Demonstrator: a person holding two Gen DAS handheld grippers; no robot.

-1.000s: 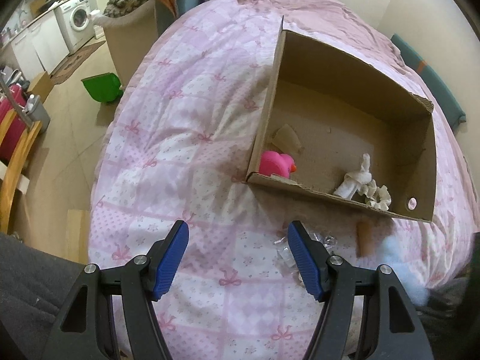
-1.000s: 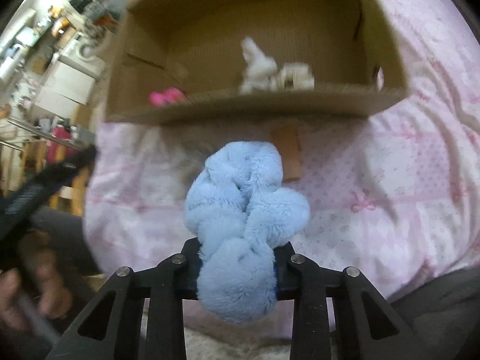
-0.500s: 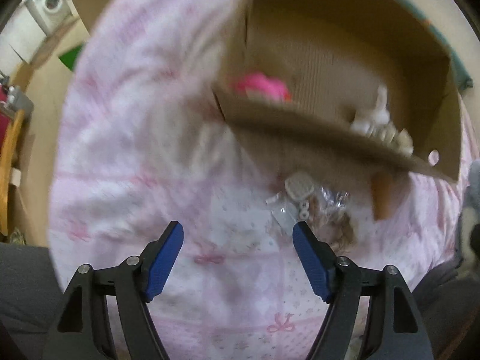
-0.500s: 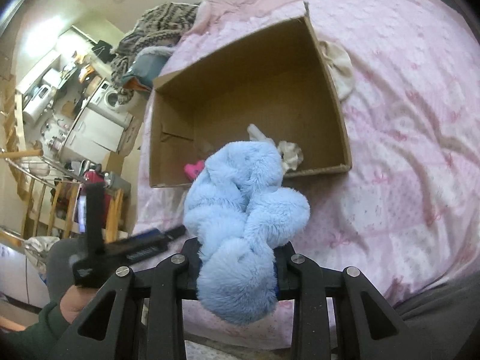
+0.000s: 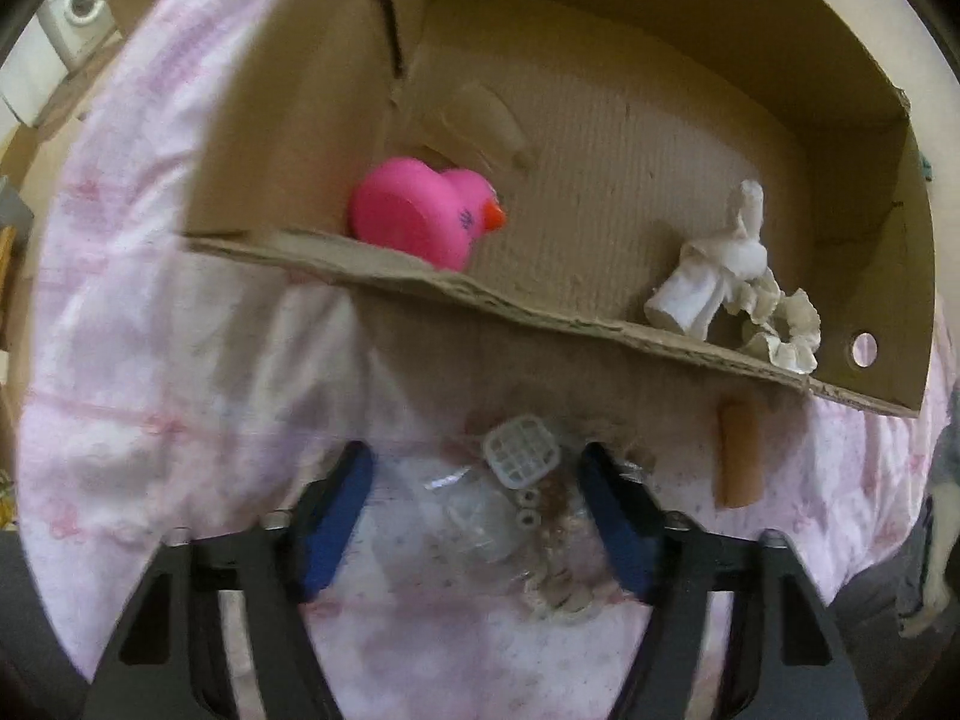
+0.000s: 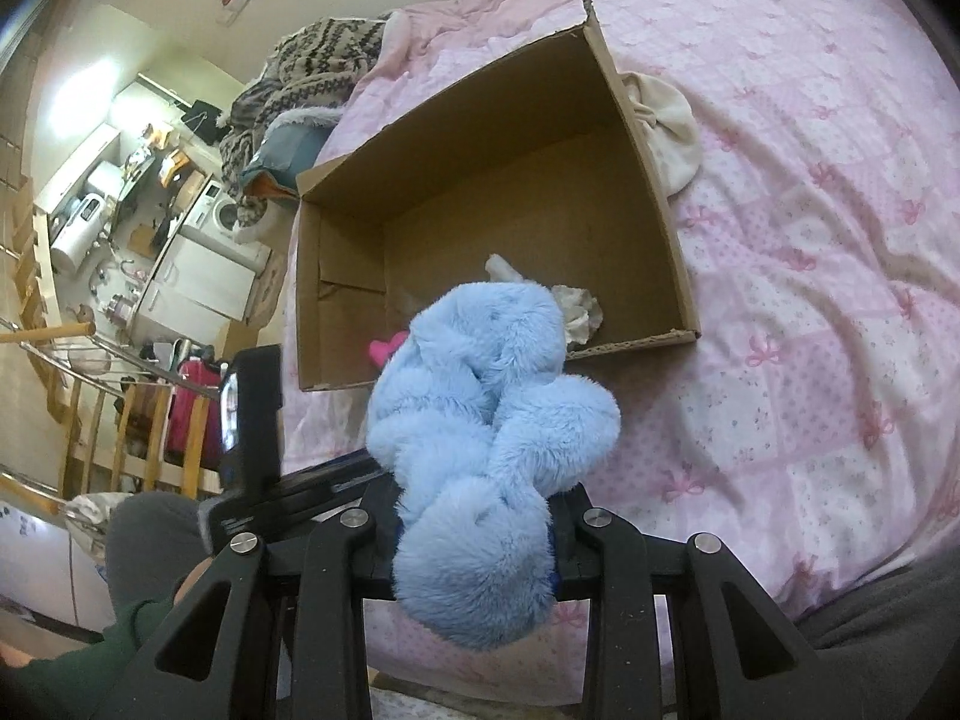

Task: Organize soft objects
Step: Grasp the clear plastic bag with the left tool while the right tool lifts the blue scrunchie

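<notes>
While the right gripper (image 6: 474,531) pinches a blue plush toy (image 6: 489,450) between its jaws, the left gripper (image 5: 474,513) hovers, jaws spread around a clear plastic packet (image 5: 510,516) on the bed.

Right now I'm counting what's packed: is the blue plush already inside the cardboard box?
No, the blue plush sits clamped in the right claw, outside the box.

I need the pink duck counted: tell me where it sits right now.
In the left wrist view the pink duck lies inside the cardboard box, at its left end against the near wall, well left of the white cloth bundle.
</notes>
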